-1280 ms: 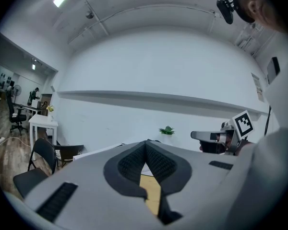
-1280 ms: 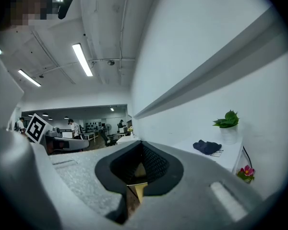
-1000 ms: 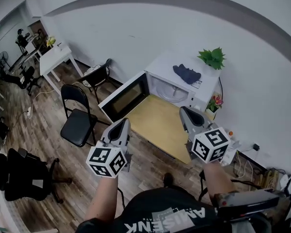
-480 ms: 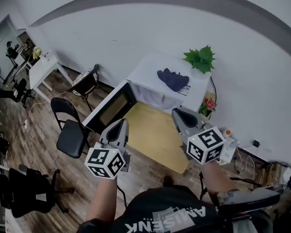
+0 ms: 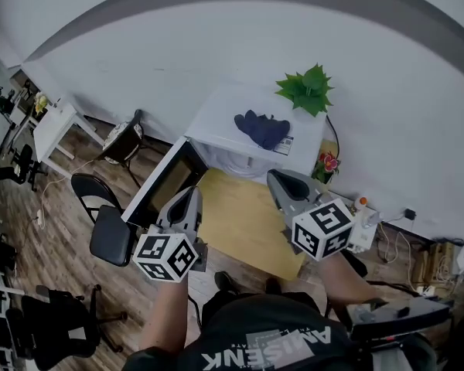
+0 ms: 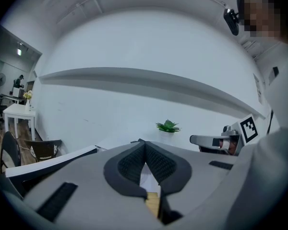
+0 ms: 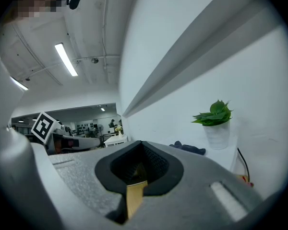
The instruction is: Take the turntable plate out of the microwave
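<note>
The white microwave [image 5: 251, 114] stands at the back of a yellow wooden table [image 5: 243, 215], its door [image 5: 161, 184] swung open to the left. Its pale cavity [image 5: 230, 162] faces me, and I cannot make out the turntable plate in it. My left gripper [image 5: 190, 195] is shut and empty in front of the door. My right gripper [image 5: 276, 178] is also shut and empty, near the cavity's right side. In the left gripper view the pads [image 6: 155, 163] meet with nothing between them. The same holds for the pads [image 7: 153, 162] in the right gripper view.
A dark cloth [image 5: 263, 128] and a green plant [image 5: 305, 90] sit on top of the microwave. A small flower pot [image 5: 325, 165] stands at its right. Black chairs [image 5: 108, 226] stand left of the table, and a white table [image 5: 50, 130] stands farther left.
The microwave has shifted left in the head view and looks nearer. Both grippers have moved forward over the table towards it, still shut.
</note>
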`<move>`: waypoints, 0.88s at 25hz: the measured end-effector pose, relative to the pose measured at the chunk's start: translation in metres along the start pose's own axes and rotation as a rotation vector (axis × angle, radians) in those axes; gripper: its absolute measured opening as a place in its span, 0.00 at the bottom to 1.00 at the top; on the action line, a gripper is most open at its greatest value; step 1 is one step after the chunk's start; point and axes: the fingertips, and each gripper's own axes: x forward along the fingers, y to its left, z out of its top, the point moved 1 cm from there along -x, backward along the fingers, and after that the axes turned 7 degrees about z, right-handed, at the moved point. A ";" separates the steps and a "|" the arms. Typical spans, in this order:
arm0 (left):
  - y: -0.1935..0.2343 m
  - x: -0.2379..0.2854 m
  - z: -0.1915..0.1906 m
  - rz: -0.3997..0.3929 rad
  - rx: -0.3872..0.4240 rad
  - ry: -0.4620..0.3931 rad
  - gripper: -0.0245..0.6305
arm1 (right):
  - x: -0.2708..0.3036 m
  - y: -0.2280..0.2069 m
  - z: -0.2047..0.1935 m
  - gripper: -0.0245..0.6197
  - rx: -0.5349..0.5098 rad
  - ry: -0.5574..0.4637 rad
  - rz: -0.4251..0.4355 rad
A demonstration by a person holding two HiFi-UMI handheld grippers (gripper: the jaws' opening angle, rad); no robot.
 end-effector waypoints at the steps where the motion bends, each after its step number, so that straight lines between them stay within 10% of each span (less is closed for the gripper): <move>1: 0.003 0.004 0.000 -0.010 -0.002 0.001 0.04 | 0.003 -0.001 -0.002 0.05 0.003 0.008 -0.016; 22: 0.096 0.083 0.027 -0.291 0.038 0.047 0.04 | 0.092 -0.003 0.004 0.05 0.033 -0.024 -0.343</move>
